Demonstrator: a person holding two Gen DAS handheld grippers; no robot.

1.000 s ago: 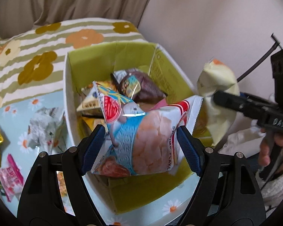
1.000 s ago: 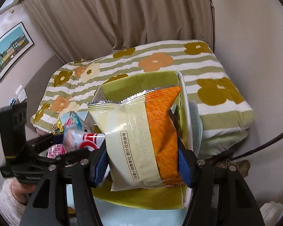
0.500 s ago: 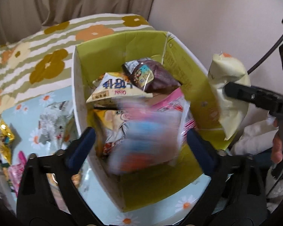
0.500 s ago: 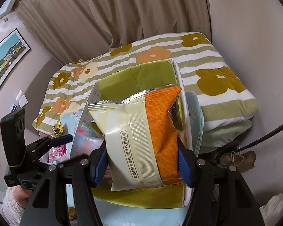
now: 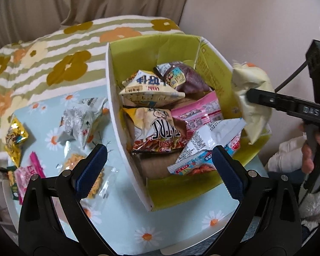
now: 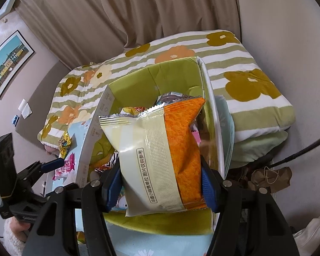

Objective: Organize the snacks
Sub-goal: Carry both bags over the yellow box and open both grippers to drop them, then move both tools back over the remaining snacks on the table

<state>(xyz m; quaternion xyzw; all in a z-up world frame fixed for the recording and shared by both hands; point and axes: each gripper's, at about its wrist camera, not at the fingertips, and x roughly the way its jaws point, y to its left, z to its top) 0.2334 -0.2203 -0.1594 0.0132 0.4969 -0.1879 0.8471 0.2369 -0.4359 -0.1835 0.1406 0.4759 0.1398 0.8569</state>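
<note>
A green box [image 5: 155, 42] with white outer walls holds several snack packets. A blue-and-white shrimp flake packet [image 5: 204, 147] lies on top at its near right. My left gripper [image 5: 157, 162] is open and empty above the box's near wall. My right gripper [image 6: 160, 185] is shut on a cream-and-orange packet [image 6: 160, 149] and holds it over the box [image 6: 170, 74]. The same packet [image 5: 252, 100] shows in the left wrist view at the box's right rim.
Loose packets lie on the daisy-print table [image 5: 181, 230] left of the box: a grey one [image 5: 81, 121], a gold one [image 5: 15, 136], a pink one [image 5: 27, 179], a clear one [image 5: 93, 177]. A floral striped bed [image 5: 53, 49] lies behind. A wall stands on the right.
My left gripper has opened and dropped the shrimp flake packet into the box, then drawn back a little. My right gripper still holds its packet over the box.
</note>
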